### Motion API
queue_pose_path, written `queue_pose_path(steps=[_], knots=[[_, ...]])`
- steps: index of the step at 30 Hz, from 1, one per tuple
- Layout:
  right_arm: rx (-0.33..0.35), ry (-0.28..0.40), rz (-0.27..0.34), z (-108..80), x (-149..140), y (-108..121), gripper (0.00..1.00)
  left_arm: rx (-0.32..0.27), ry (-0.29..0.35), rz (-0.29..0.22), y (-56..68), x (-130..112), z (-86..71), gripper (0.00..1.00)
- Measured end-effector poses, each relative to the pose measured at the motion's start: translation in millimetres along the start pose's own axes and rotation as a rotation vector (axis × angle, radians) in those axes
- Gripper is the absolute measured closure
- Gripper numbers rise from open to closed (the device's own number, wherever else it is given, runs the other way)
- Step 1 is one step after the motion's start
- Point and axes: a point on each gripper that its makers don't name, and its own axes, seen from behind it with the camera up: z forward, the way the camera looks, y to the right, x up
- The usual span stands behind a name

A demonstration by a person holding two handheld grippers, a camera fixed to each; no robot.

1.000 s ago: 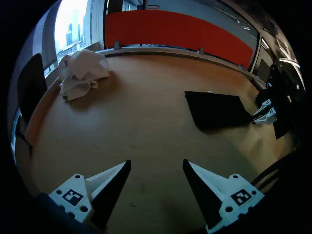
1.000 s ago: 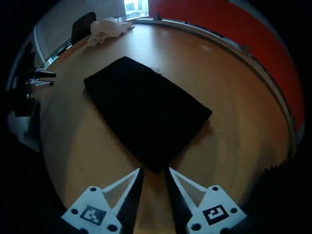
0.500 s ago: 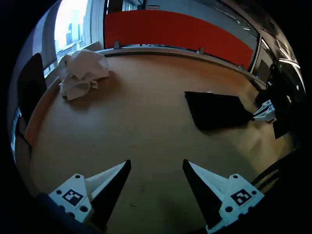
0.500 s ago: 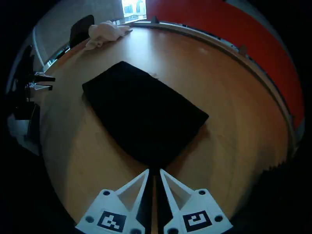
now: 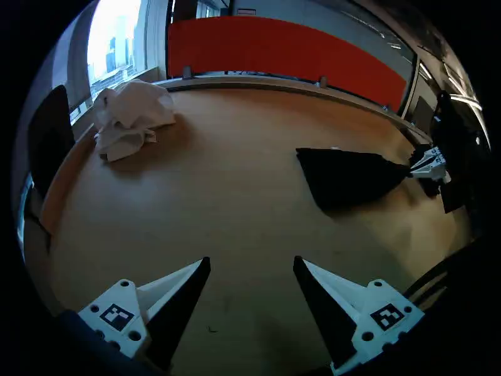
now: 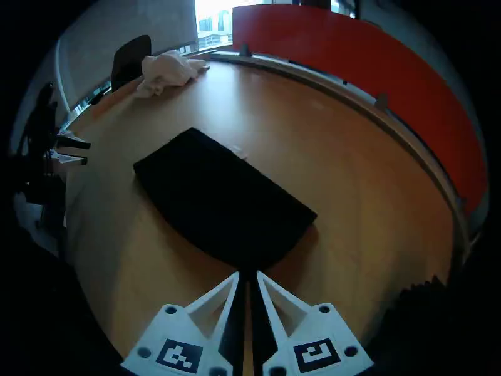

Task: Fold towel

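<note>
Wooden table [image 5: 238, 188], red partition [image 5: 282, 47] along its far edge
We pinch the black towel [image 6: 219, 200] corner with our right gripper [image 6: 248, 276]; left gripper [image 5: 250, 260] gapes over open tabletop

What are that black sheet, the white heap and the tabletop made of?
Black towel: soft cloth, likely; matte, sagging where its corner is lifted. White heap: crumpled fabric, probably more towels; folds and creases show. Table: wood or wood-look laminate; warm brown with a faint sheen, grain unclear.
</note>
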Motion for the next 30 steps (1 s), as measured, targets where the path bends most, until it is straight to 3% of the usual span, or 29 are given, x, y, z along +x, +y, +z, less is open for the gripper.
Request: queue_pose_path(steps=[15,24,30], knots=[[-0.022,0.098,-0.019,-29.3,45.7,8.7,0.96,-0.001,0.002,-0.005,1.0,-0.7,-0.4,0.01],[0.010,0.118,-0.079,-23.7,74.2,-0.6,0.96,0.002,0.007,-0.015,1.4,-0.4,-0.1,0.01],[0.068,0.144,-0.146,-11.5,108.6,-21.0,0.96,0.006,0.009,-0.021,1.6,-1.9,-1.6,0.01]])
